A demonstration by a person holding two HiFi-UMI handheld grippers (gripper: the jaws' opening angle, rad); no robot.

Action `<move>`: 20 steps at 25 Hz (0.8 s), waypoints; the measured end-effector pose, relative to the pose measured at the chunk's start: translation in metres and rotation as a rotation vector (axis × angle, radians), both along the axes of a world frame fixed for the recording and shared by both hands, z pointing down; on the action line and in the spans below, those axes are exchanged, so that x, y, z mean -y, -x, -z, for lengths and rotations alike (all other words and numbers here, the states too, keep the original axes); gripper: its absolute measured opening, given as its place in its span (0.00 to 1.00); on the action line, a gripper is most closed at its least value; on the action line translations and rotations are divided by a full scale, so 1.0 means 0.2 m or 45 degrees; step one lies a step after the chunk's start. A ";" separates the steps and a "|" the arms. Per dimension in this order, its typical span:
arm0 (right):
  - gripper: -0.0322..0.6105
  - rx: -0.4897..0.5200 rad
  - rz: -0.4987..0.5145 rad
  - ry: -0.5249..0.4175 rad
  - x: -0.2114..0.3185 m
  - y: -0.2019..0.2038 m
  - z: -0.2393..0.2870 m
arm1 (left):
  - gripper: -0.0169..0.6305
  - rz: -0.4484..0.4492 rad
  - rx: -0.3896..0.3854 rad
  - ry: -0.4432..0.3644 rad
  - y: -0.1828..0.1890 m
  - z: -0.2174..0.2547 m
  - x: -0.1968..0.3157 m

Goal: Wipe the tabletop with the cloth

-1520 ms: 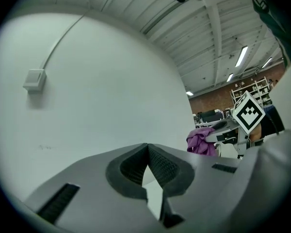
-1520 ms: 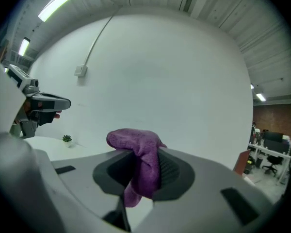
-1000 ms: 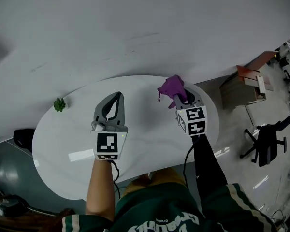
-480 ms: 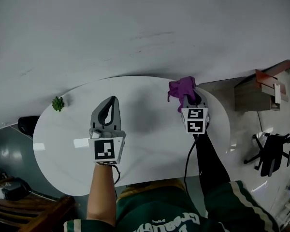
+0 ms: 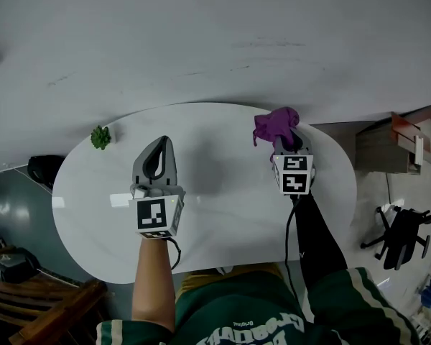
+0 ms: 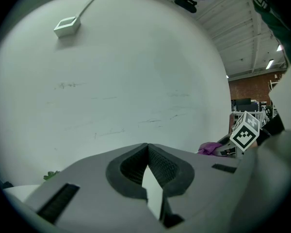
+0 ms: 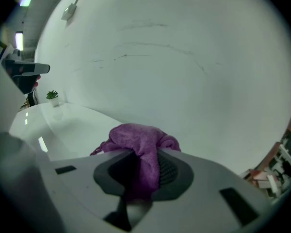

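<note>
A purple cloth (image 5: pixel 274 124) is bunched at the tip of my right gripper (image 5: pixel 286 139), which is shut on it over the right far part of the white oval table (image 5: pixel 223 192). In the right gripper view the cloth (image 7: pixel 140 144) is pinched between the jaws and spills over their front. My left gripper (image 5: pixel 158 152) is held over the left middle of the table, jaws closed with nothing between them. In the left gripper view the jaws (image 6: pixel 148 152) meet at the tips, and the cloth (image 6: pixel 211 147) shows at the right.
A small green plant (image 5: pixel 100 136) stands near the table's far left edge. A white wall runs right behind the table. An office chair (image 5: pixel 401 237) and a brown cabinet (image 5: pixel 391 146) stand on the floor to the right. Dark furniture (image 5: pixel 36 300) is at the lower left.
The right gripper with the cloth has shifted slightly right and farther, toward the table's far right edge. The left gripper has stayed about in place; the head view has shifted.
</note>
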State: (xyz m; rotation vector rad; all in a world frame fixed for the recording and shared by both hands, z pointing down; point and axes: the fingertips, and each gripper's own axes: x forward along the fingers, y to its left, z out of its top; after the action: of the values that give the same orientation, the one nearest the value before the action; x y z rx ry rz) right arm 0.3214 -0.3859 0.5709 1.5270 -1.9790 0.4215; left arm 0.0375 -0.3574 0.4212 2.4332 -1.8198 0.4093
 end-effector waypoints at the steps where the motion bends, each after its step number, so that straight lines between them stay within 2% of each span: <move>1: 0.18 0.001 0.022 0.001 0.01 0.07 0.00 | 0.02 0.008 -0.004 0.000 0.05 0.00 -0.01; 6: 0.18 0.016 0.093 0.021 0.05 0.44 -0.01 | 0.02 0.031 -0.032 0.011 0.33 -0.02 -0.06; 14: 0.18 0.057 0.248 0.086 0.11 1.21 -0.02 | 0.02 0.076 -0.017 0.060 0.85 -0.06 -0.15; 20: 0.18 0.074 0.292 0.111 0.13 1.67 -0.03 | 0.02 0.117 -0.017 0.098 1.22 -0.11 -0.22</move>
State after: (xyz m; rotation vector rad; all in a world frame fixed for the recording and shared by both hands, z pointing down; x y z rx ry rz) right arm -0.0119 -0.4125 0.5776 1.2302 -2.1222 0.4541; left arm -0.2060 -0.3136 0.4425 2.2867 -1.8658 0.4453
